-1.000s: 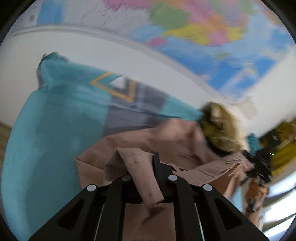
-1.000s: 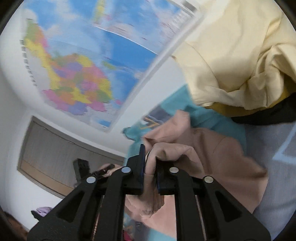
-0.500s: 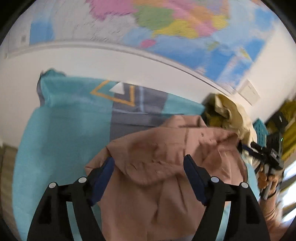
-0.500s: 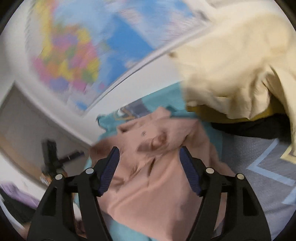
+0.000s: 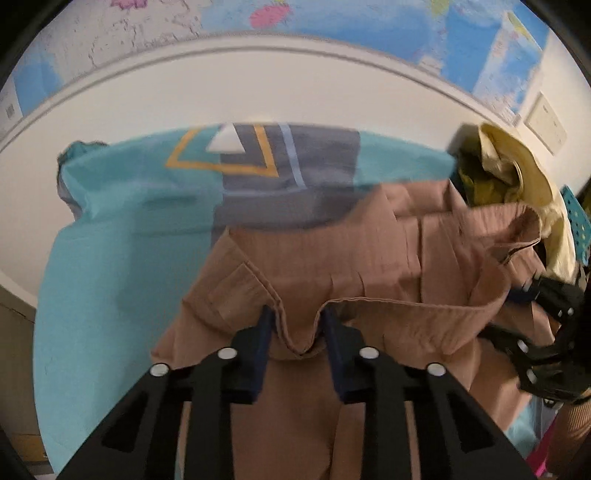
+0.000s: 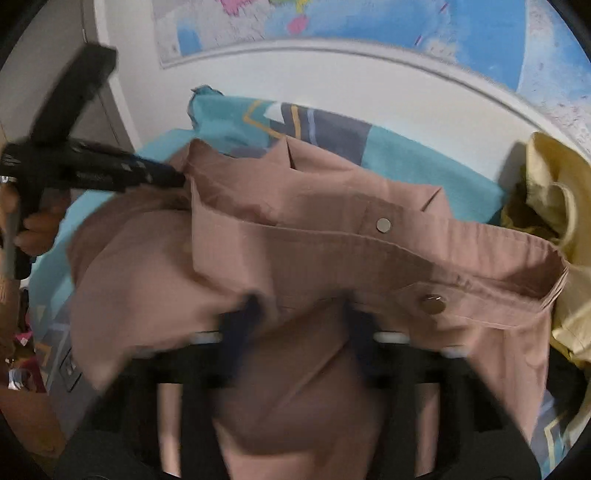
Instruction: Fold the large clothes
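Observation:
A dusty-pink jacket (image 5: 369, 266) with metal snaps (image 6: 383, 224) lies spread on a teal bed sheet (image 5: 110, 258). My left gripper (image 5: 297, 332) is closing, and its blue pads touch both sides of a fold of the jacket's edge. In the right wrist view it (image 6: 177, 179) meets the jacket's far left corner. My right gripper (image 6: 301, 310) is blurred and closing, its pads still apart with a broad fold of the jacket (image 6: 314, 251) between them. The left wrist view shows it (image 5: 521, 293) at the jacket's right edge.
A heap of pale yellow and olive clothes (image 5: 517, 173) lies at the sheet's right end, touching the jacket (image 6: 554, 177). A white wall with a world map (image 5: 369, 18) stands behind the bed. A hand (image 6: 37, 229) holds the left gripper's handle.
Both grippers let go of the bunched pink cloth, opened wide, dropped to the jacket's near edge and are narrowing on new folds. The right one rolled and swung sideways.

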{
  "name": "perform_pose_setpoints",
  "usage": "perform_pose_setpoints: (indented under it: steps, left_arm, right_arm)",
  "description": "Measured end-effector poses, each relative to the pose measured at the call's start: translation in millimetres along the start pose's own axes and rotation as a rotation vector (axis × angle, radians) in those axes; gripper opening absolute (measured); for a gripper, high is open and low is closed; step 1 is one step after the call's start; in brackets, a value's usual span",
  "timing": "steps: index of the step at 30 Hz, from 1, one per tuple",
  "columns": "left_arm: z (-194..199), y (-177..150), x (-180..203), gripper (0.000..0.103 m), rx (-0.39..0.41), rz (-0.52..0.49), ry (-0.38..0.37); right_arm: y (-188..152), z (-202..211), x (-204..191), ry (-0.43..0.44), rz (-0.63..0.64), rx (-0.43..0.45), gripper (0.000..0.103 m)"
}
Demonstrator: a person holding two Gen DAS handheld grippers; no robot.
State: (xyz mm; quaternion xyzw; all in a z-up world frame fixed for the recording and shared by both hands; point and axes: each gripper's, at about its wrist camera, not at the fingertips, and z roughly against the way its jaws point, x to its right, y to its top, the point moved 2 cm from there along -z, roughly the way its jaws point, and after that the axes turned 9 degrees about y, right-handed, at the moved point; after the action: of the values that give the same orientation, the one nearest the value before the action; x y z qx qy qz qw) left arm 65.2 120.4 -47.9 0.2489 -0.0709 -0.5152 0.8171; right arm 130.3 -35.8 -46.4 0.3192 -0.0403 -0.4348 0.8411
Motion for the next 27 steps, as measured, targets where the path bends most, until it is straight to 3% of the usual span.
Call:
perform_pose_setpoints:
  steps: [5,6,8,10,11,15,16,17,18,19,23,27]
  left_arm:
    - [11,22,-13,0.022,0.079,0.093,-0.008]
    - [16,24,-17,0.026,0.108,0.110,-0.014]
    - [21,25,-21,0.046,0.131,0.124,-0.019]
    - [25,21,-25,0.052,0.157,0.131,-0.019]
    - [24,19,-23,0.068,0.150,0.107,-0.012]
    - [11,-2,-17,0.072,0.102,0.013,0.006]
    - [9,-7,-17,0.072,0.096,0.000,0.025]
    - [7,-15,-18,0.072,0.096,-0.011,0.049]
    - [8,-22,-20,0.072,0.102,-0.014,0.054]
    - [10,-28,-23,0.073,0.106,-0.011,0.050]
    - [32,-58,-44,0.086,0.159,0.027,0.021]
    - [46,-93,-54,0.090,0.186,0.029,-0.011]
  right_arm:
    - [25,8,16,-0.003,-0.046,0.080,0.005]
    - [32,14,21,0.005,-0.071,0.117,0.005]
    - [40,14,24,0.008,-0.090,0.142,0.005]
    - [43,-7,29,-0.017,-0.102,0.096,0.005]
    - [43,-18,29,-0.018,-0.104,0.066,0.005]
    - [34,-41,43,0.005,-0.154,-0.013,0.014]
    - [32,-30,44,0.015,-0.165,0.014,0.018]
    - [30,-22,42,0.018,-0.164,0.028,0.029]
    - [25,-5,41,0.020,-0.158,0.057,0.046]
    - [17,17,39,0.025,-0.149,0.101,0.053]
    - [-35,96,45,0.006,-0.150,0.223,0.063]
    - [-98,131,66,-0.032,-0.239,0.228,0.065]
